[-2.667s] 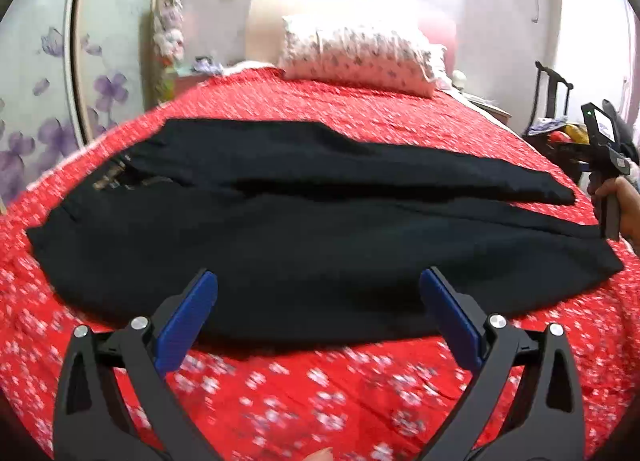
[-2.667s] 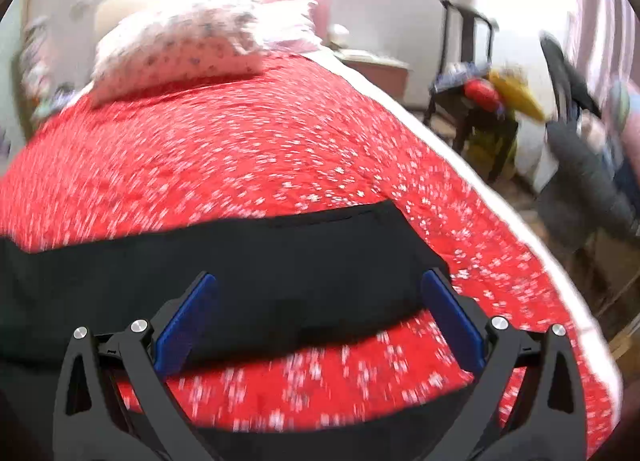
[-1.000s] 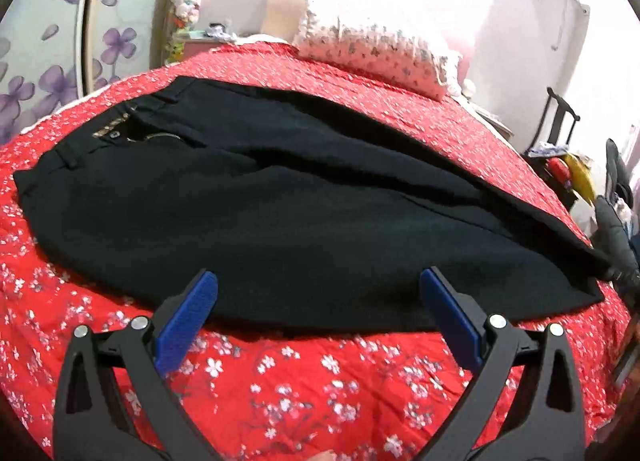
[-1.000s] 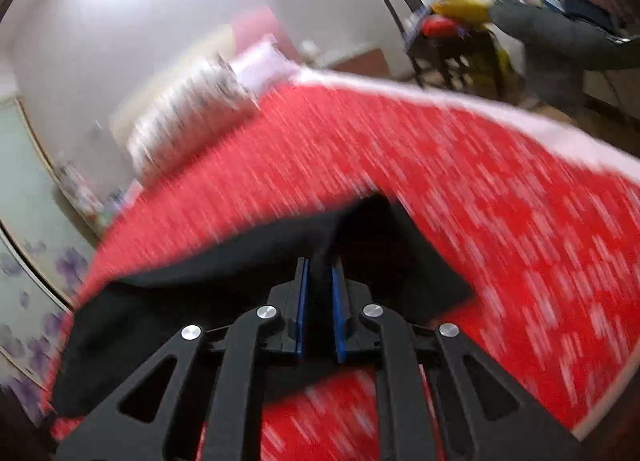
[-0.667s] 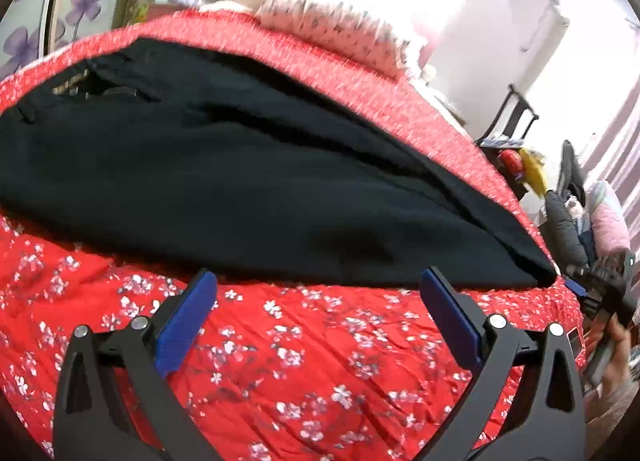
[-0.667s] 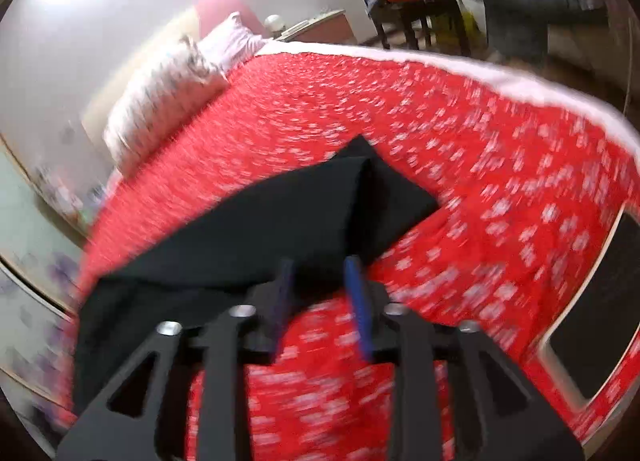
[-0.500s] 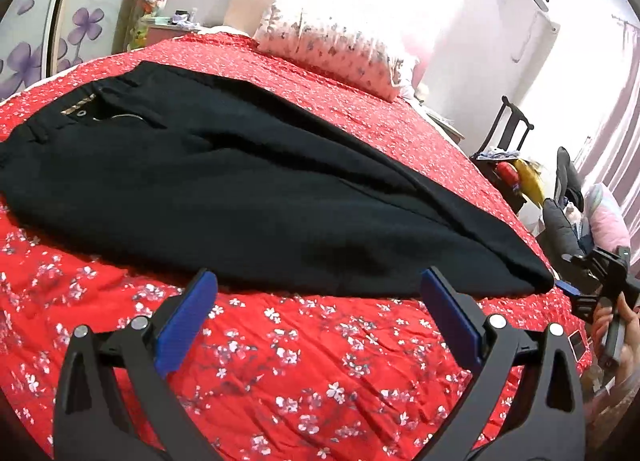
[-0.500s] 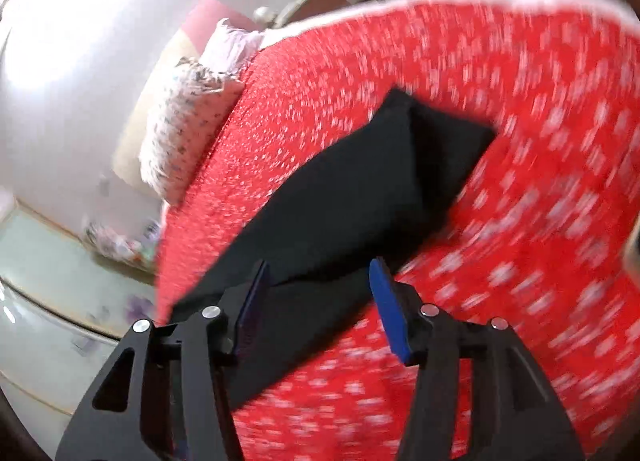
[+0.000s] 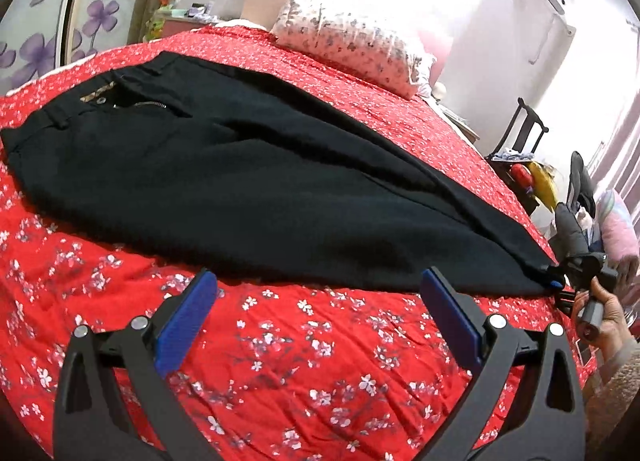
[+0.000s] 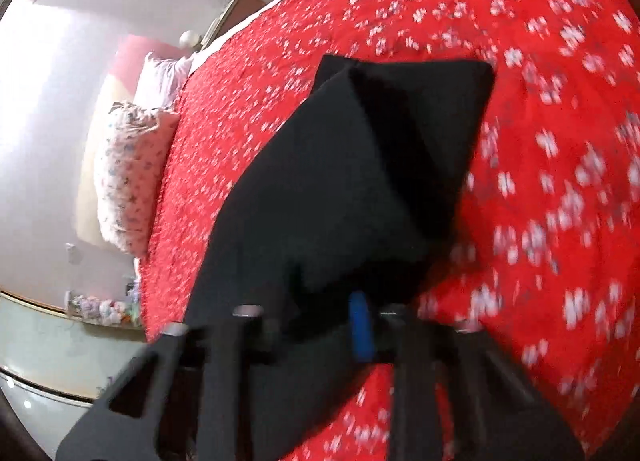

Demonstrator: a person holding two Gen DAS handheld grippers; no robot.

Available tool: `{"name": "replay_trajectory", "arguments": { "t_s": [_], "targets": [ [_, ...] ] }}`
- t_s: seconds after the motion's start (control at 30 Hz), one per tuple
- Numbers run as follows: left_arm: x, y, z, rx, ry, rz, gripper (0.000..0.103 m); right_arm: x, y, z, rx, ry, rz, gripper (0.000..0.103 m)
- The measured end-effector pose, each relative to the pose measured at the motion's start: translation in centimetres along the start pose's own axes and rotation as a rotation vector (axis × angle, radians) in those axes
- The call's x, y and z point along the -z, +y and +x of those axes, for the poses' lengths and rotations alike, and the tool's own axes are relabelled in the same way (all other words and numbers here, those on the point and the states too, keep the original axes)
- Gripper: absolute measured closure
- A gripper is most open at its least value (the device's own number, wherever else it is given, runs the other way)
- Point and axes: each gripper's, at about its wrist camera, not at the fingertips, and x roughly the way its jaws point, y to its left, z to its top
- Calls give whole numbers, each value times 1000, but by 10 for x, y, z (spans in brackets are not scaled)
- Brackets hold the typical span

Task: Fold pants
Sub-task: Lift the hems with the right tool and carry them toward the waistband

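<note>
Nearest, one left claw (image 9: 318,319), spread wide, holding nothing, above bed (image 9: 280,361). Beyond, one pair of black pants (image 9: 240,181) flat across bed. At three o'clock, one right claw (image 9: 554,281) pinched on hem. Farthest, two pillows (image 9: 352,45).

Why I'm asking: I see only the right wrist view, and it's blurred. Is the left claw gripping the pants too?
Observer: No. The left claw is open and holds nothing; it hangs over the bedspread at the near edge of the pants.
Operator: Which end is the waistband?
Observer: The far left end, away from your claw, with the zipper facing up.
</note>
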Motion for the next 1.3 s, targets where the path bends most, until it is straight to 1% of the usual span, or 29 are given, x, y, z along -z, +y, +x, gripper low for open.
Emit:
{"name": "replay_trajectory", "arguments": {
  "t_s": [0.03,0.1,0.13,0.17,0.2,0.23,0.27,0.3,0.4,0.43,0.47,0.53,0.57,0.6,0.63,0.67,0.7,0.73,0.77,0.8,0.87,0.9,0.97,1.0,1.07,1.17,1.2,1.23,1.3],
  "targets": [
    [0,1,1,0,2,-3,2,-2,4,-2,-4,-5,-25,96],
    [0,0,2,1,6,-1,2,-10,20,-20,-75,-56,-104,97],
    [0,1,3,1,6,1,2,-13,27,-31,-128,-92,-145,97],
    [1,1,3,1,6,5,2,-16,36,-51,-189,-158,-204,97],
    [0,1,4,0,8,7,2,-17,39,-64,-216,-206,-242,97],
    [0,1,4,0,10,9,2,-18,40,-69,-216,-233,-261,97],
    [0,1,5,1,11,8,2,-18,37,-72,-195,-253,-279,97],
    [0,1,5,1,11,7,2,-17,29,-68,-142,-246,-274,97],
    [0,0,4,0,7,8,2,-15,-10,-40,-1,-156,-187,97],
    [0,-1,4,-5,5,12,2,-12,-21,-30,34,-126,-161,97],
    [0,-1,3,-11,3,17,2,-8,-32,-23,53,-94,-137,97],
    [1,-2,1,-20,1,25,2,-3,-31,-23,49,-90,-134,96],
    [1,-2,0,-29,-1,28,2,-2,-30,-27,58,-83,-137,90],
    [2,-2,-1,-34,-5,29,2,-2,-27,-31,74,-62,-132,87],
    [2,-1,-2,-38,-10,23,2,-2,-28,-37,80,-45,-120,82],
    [2,0,-3,-37,-15,14,2,-1,-28,-43,77,-35,-101,67],
    [2,2,-4,-33,-20,-2,2,3,-28,-51,74,-32,-73,56],
    [1,4,-5,-28,-22,-19,2,7,-28,-59,57,-41,-62,39],
    [0,6,-6,-21,-18,-37,2,13,-22,-65,27,-55,-68,39],
    [-1,7,-5,-15,-9,-49,2,22,-11,-70,-18,-57,-106,39],
    [-2,7,-4,-6,7,-58,2,39,12,-74,-103,-45,-171,44],
    [-2,6,-3,-1,14,-56,2,51,26,-69,-168,-3,-193,46],
    [-2,3,-2,13,19,-41,2,70,47,-53,-250,95,-195,50],
    [-2,2,-3,15,18,-30,2,84,61,-37,-292,162,-185,52],
    [-2,-1,-5,8,2,-3,2,110,78,-10,-335,260,-160,55],
    [-4,-2,-11,-25,-50,18,2,139,93,23,-361,363,-98,56],
    [-5,-2,-13,-41,-65,19,2,148,97,38,-360,396,-58,56],
    [-6,1,-15,-58,-80,13,2,153,98,47,-357,413,-27,56],
    [-8,5,-17,-59,-88,-9,2,159,97,65,-350,421,51,60]
  ]
}}
